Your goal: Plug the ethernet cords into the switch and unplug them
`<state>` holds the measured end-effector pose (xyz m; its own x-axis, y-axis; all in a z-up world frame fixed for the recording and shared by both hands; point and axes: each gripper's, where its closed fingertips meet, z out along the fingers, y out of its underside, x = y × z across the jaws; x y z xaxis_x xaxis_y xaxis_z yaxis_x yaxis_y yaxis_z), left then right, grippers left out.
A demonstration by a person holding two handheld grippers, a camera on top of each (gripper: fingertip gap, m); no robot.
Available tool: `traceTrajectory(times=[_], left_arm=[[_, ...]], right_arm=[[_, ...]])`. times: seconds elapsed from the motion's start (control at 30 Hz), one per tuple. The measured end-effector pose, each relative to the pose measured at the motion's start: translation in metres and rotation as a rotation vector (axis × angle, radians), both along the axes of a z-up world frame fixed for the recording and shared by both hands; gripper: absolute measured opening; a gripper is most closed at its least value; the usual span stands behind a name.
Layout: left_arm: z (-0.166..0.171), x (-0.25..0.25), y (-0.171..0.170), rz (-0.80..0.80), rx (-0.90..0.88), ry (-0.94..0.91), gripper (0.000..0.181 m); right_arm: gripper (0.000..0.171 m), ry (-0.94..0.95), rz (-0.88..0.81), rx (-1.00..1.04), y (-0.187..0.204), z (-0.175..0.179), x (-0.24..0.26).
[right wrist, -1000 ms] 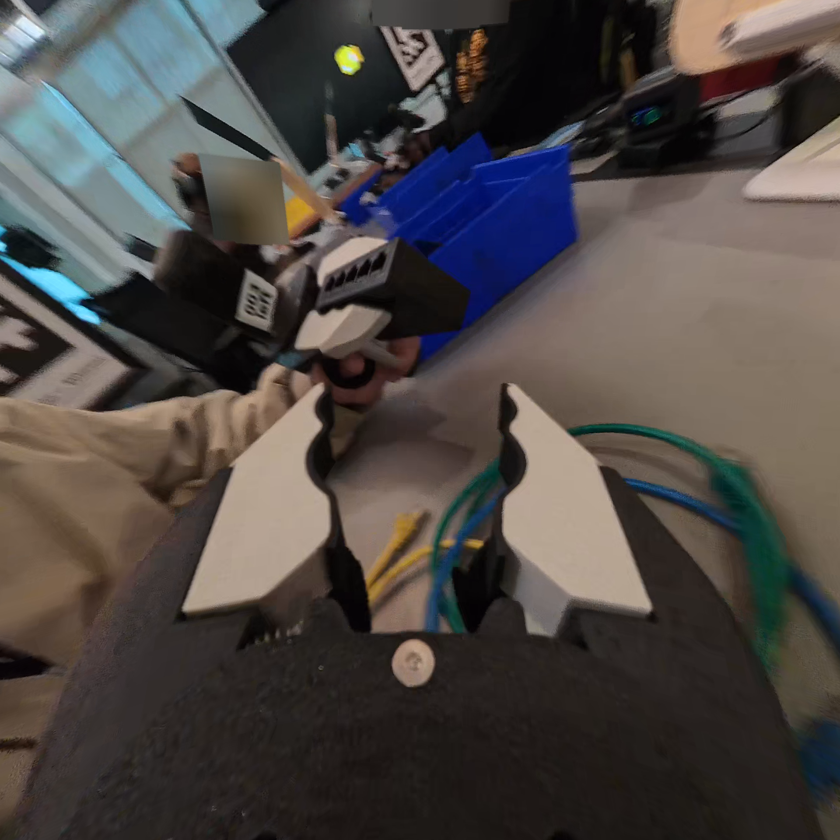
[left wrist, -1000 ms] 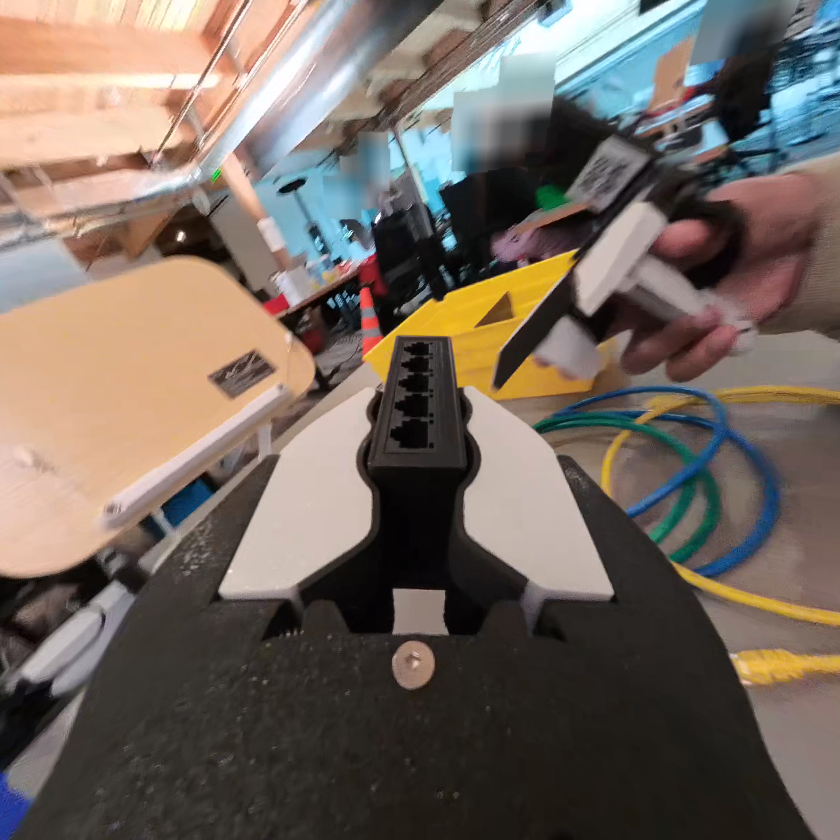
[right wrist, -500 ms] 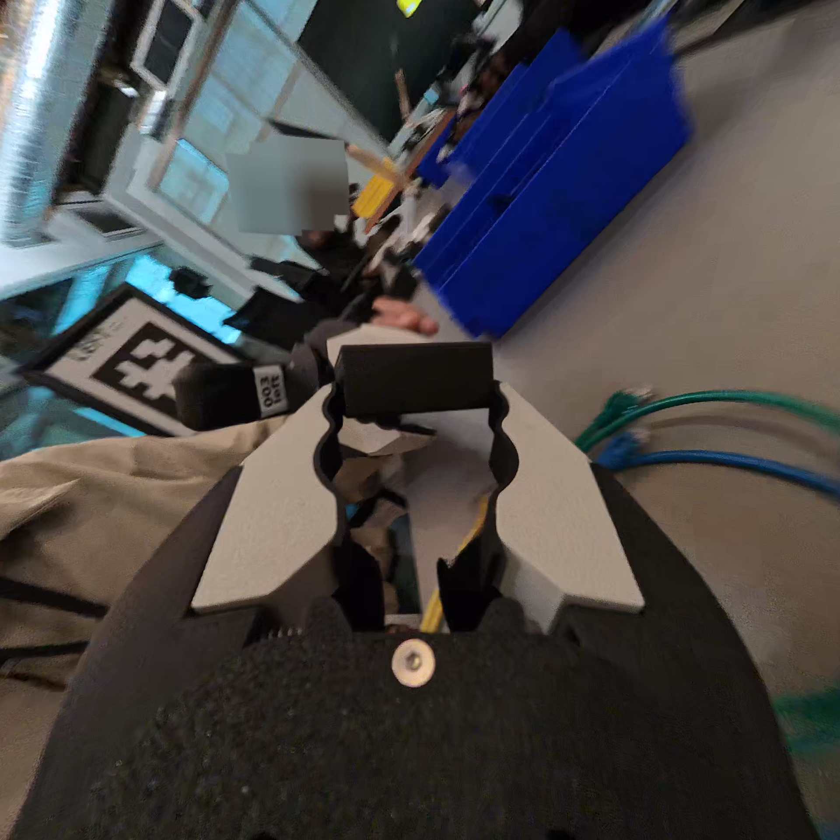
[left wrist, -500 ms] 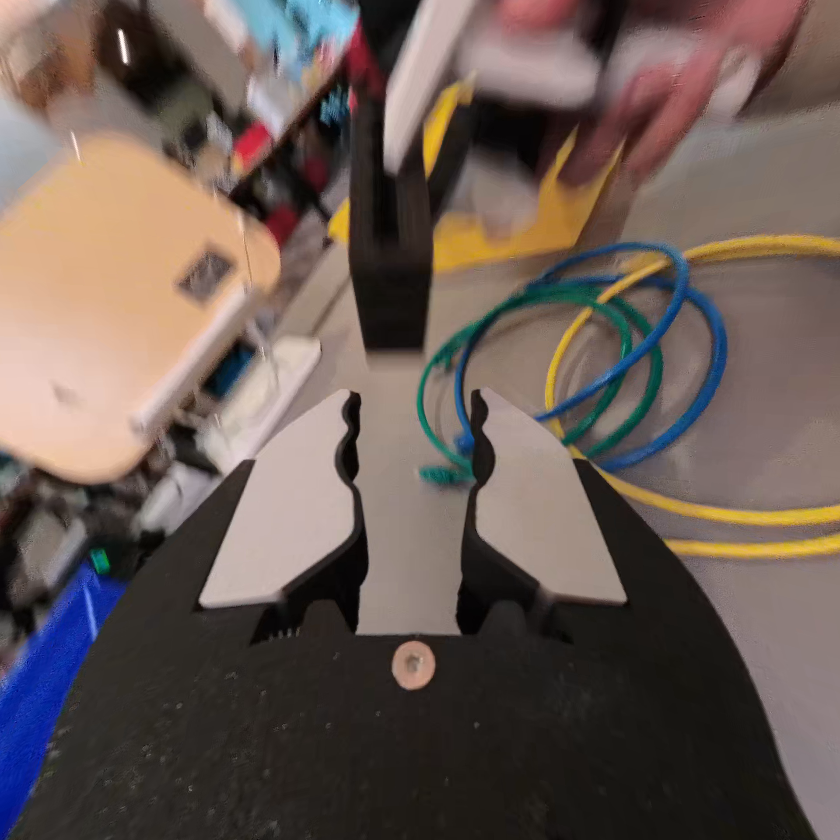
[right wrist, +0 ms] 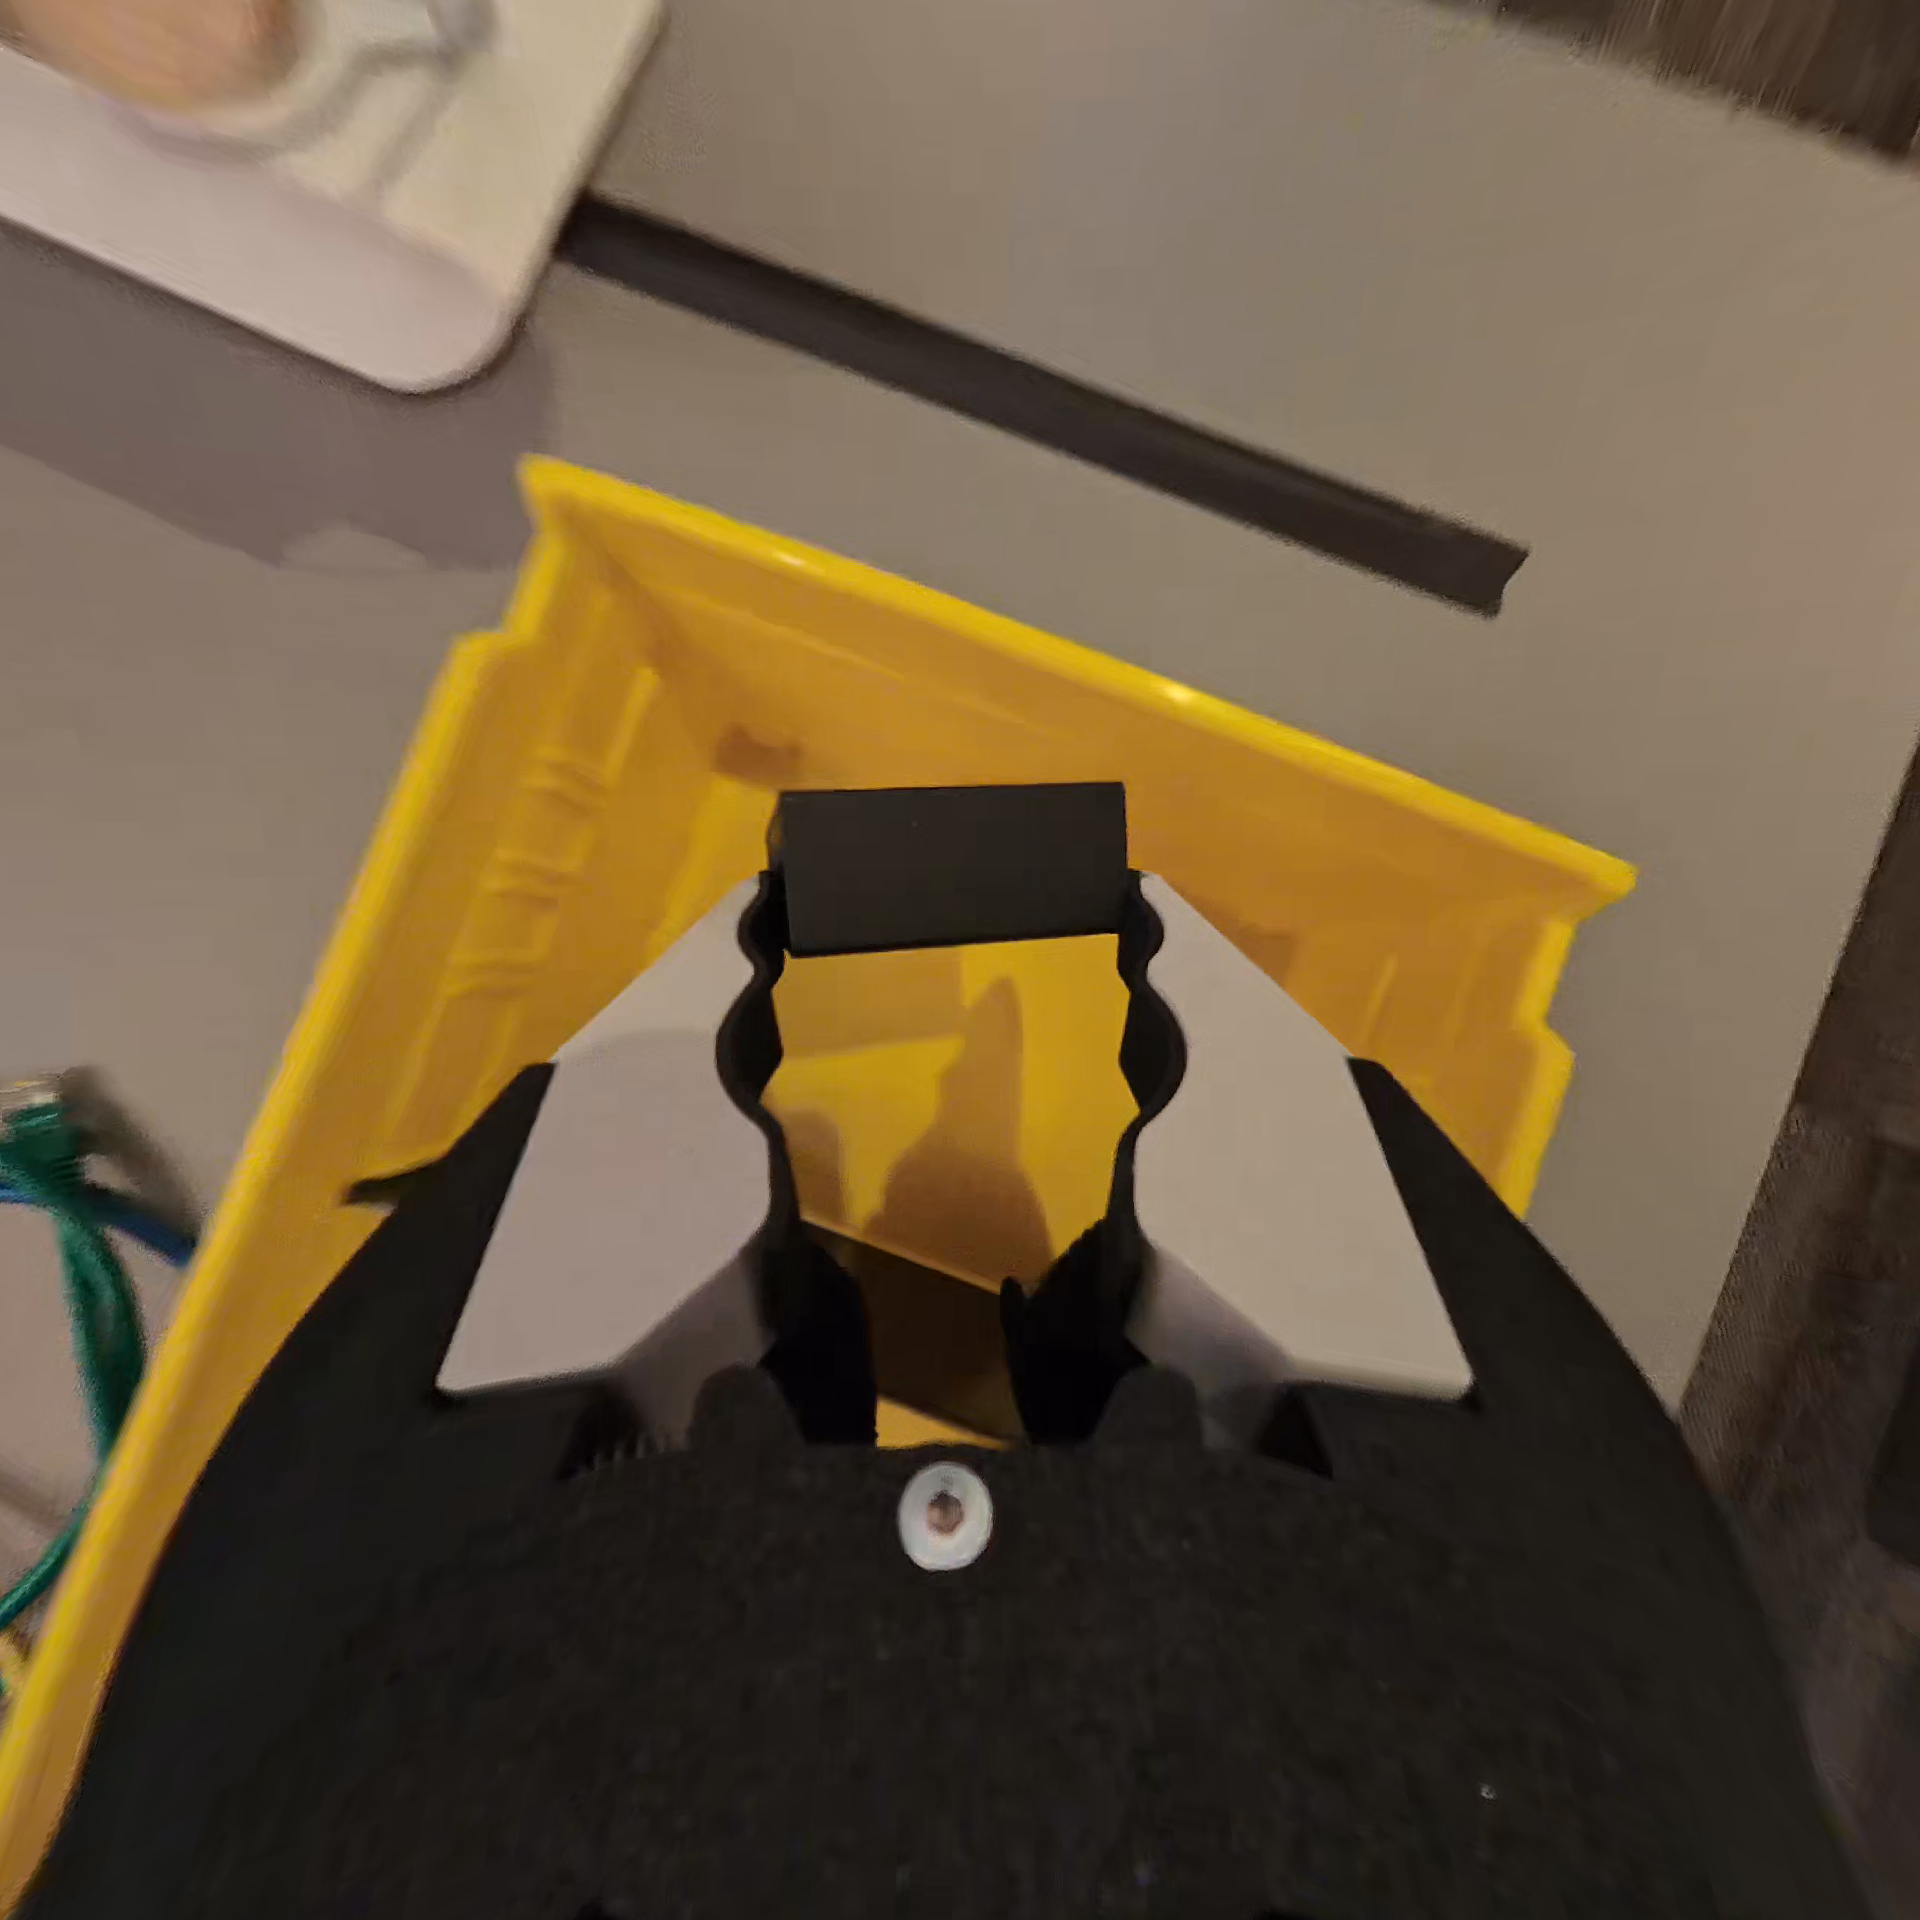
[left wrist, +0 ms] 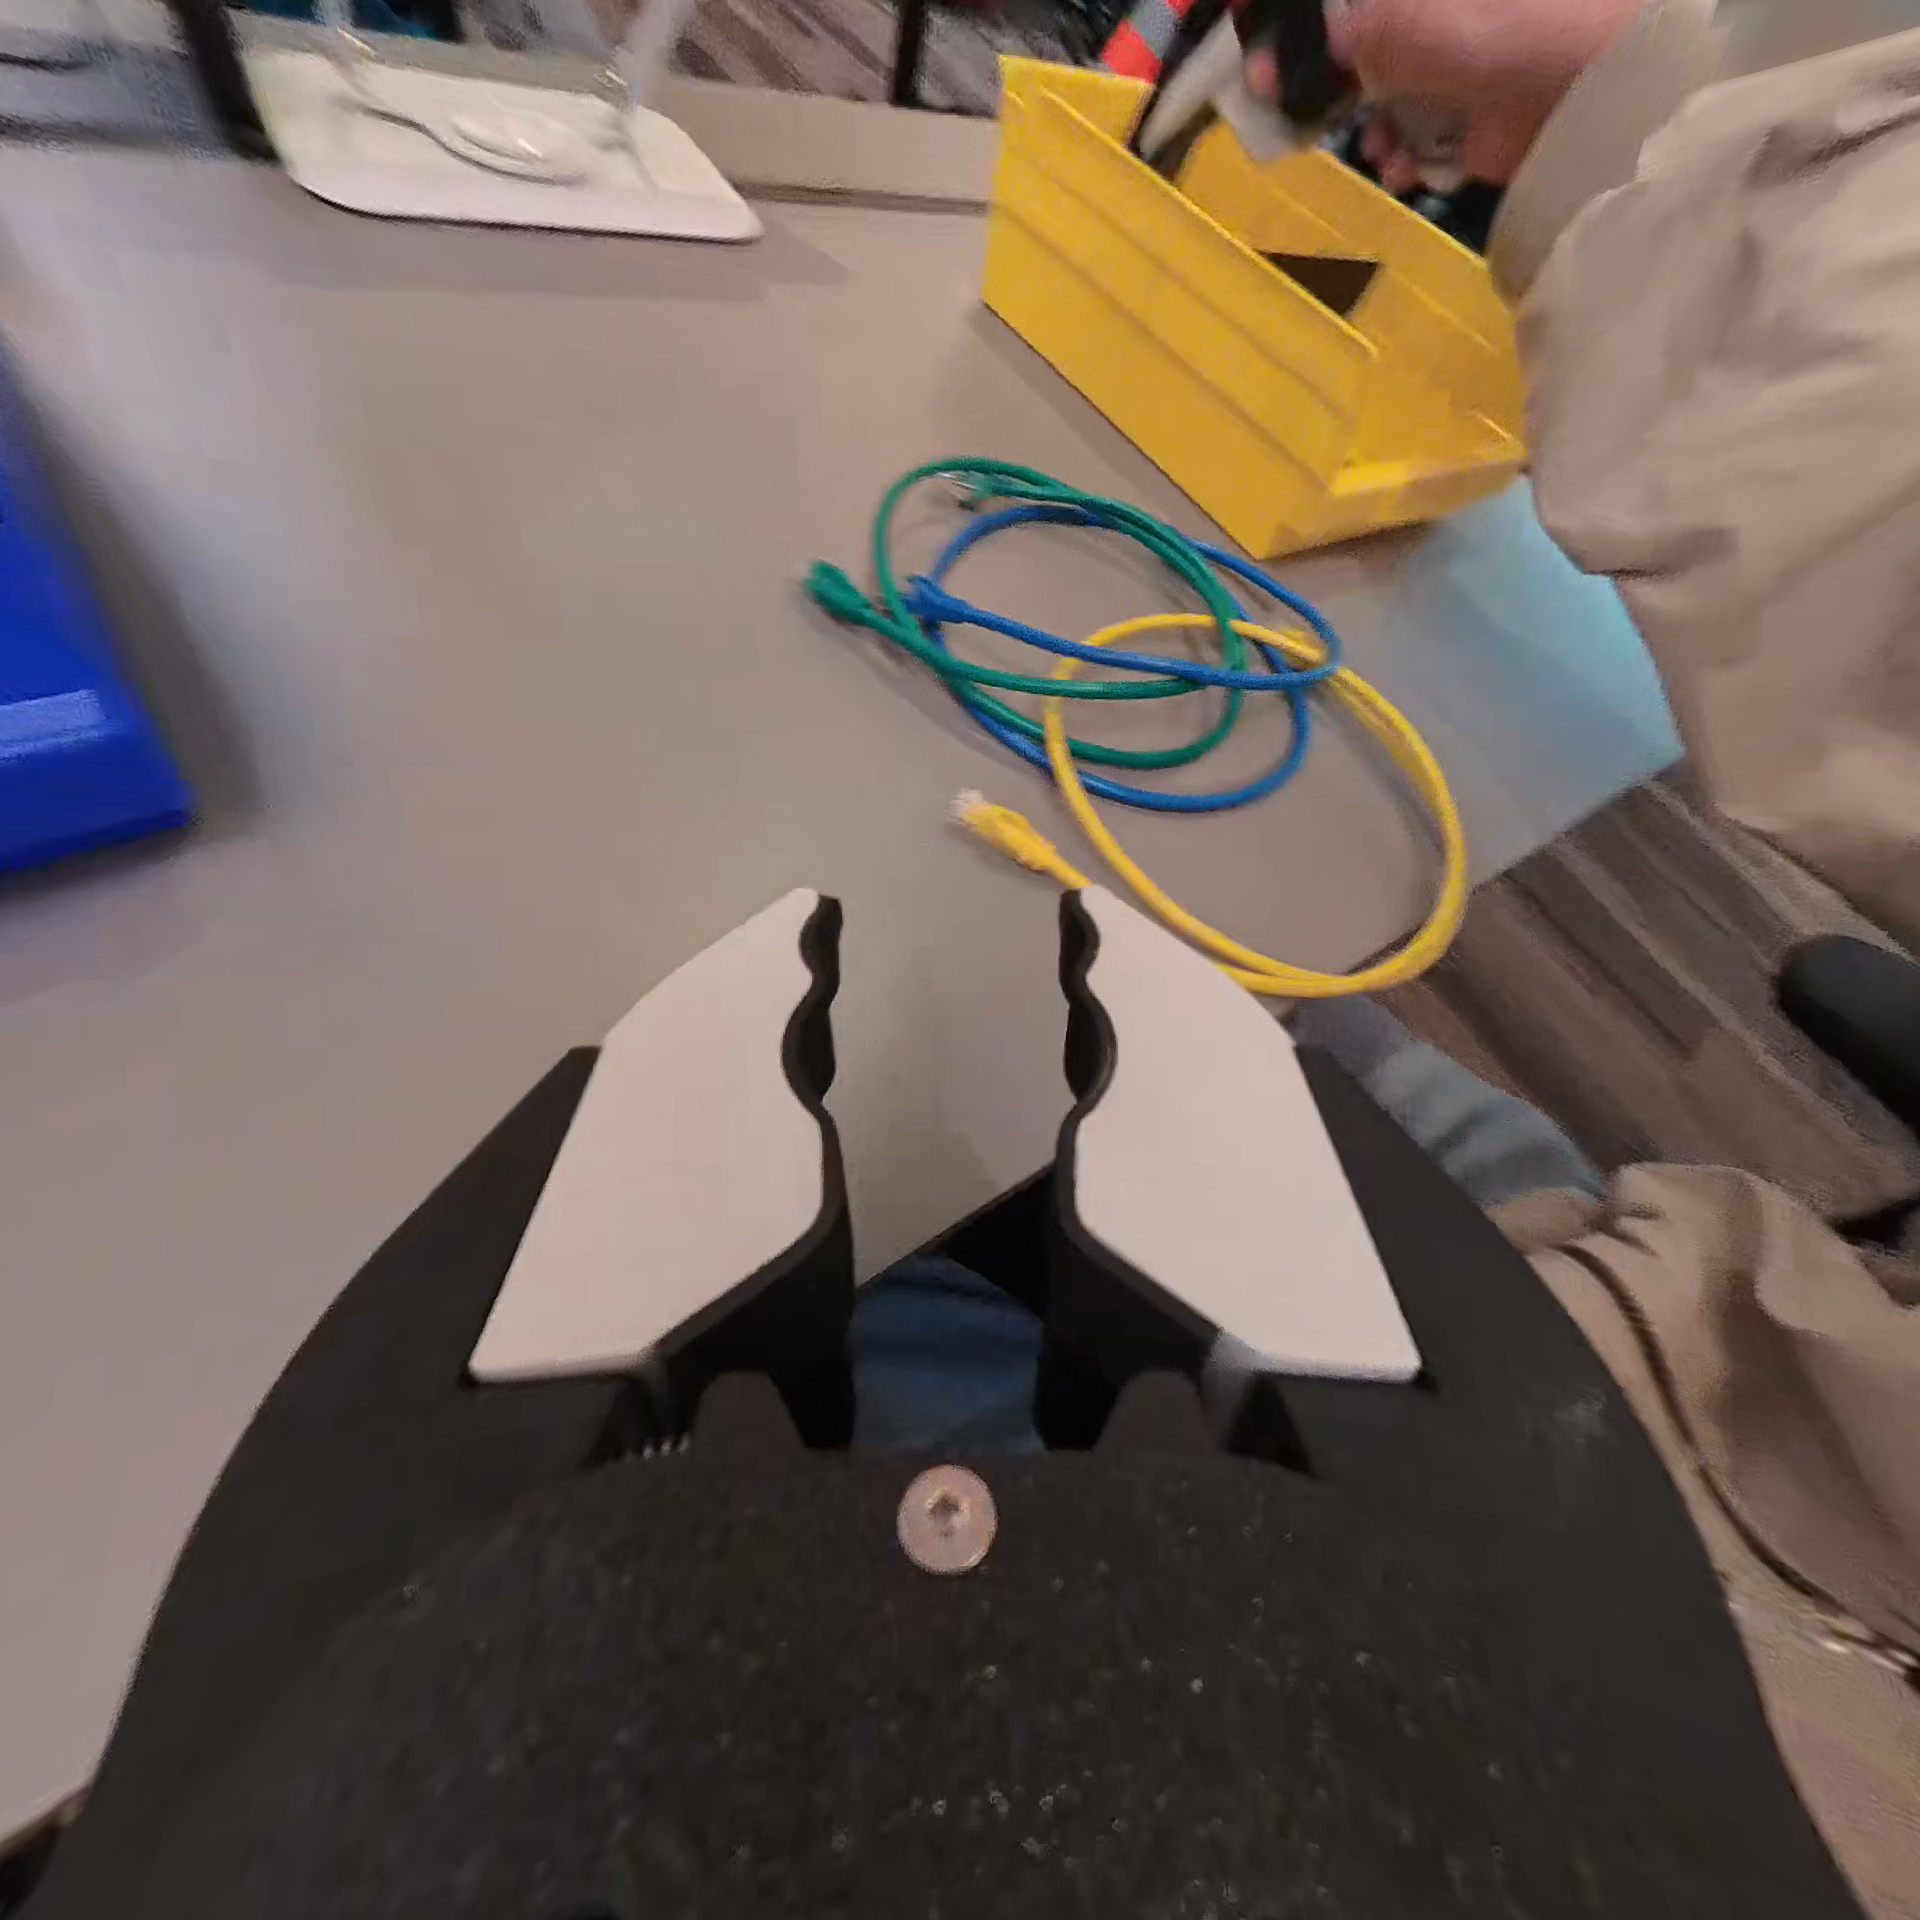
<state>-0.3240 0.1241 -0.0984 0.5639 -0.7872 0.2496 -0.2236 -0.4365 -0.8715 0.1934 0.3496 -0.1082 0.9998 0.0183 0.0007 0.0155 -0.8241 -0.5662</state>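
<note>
My right gripper [right wrist: 951, 894] is shut on the black switch [right wrist: 951, 868], which sits crosswise between its fingertips above the inside of the yellow bin [right wrist: 665, 727]. My left gripper [left wrist: 940, 914] is open and empty above the grey table [left wrist: 468, 623]. Ahead of it lie three coiled ethernet cords: green [left wrist: 1039, 688], blue [left wrist: 1195, 795] and yellow [left wrist: 1434, 790]. The yellow plug [left wrist: 1003, 831] lies just beyond my left fingertips. The right gripper with a hand shows blurred at the top right of the left wrist view [left wrist: 1257, 73], over the yellow bin [left wrist: 1226, 343].
A blue bin [left wrist: 62, 717] stands at the left. A white tray [left wrist: 499, 156] lies at the back of the table, also in the right wrist view [right wrist: 312, 208]. A person's beige sleeve [left wrist: 1745, 468] is at the right, by the table's edge. Left tips to right tips: about 55 centimetres. My left tips are roughly 12 centimetres from the yellow plug [left wrist: 1003, 831].
The switch passed from my left gripper to my right one. My right gripper carried it over the yellow bin. My left gripper opened, drew back and tilted down toward the cords.
</note>
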Motion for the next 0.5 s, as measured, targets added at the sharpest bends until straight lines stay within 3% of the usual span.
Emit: traceTrajectory(times=[0.03, 0.13, 0.33, 0.4, 0.5], left_arm=[[-0.002, -0.007, 0.002, 0.036, 0.026, 0.009, 0.040], [-0.008, -0.024, 0.008, 0.107, 0.080, 0.052, 0.039], [-0.009, -0.024, 0.020, 0.147, 0.096, 0.036, 0.037], [-0.014, -0.016, 0.020, 0.125, 0.084, 0.059, 0.038], [-0.013, -0.006, 0.021, 0.100, 0.117, 0.082, 0.038]], right_arm=[[0.065, -0.010, -0.006, -0.041, 0.000, -0.014, 0.004], [0.065, -0.088, -0.003, -0.113, -0.006, -0.036, 0.015], [0.068, -0.115, 0.037, -0.088, -0.007, -0.034, 0.008], [0.082, -0.098, 0.012, -0.023, -0.007, -0.021, 0.004], [0.084, -0.112, -0.009, 0.165, -0.026, 0.033, -0.010]])
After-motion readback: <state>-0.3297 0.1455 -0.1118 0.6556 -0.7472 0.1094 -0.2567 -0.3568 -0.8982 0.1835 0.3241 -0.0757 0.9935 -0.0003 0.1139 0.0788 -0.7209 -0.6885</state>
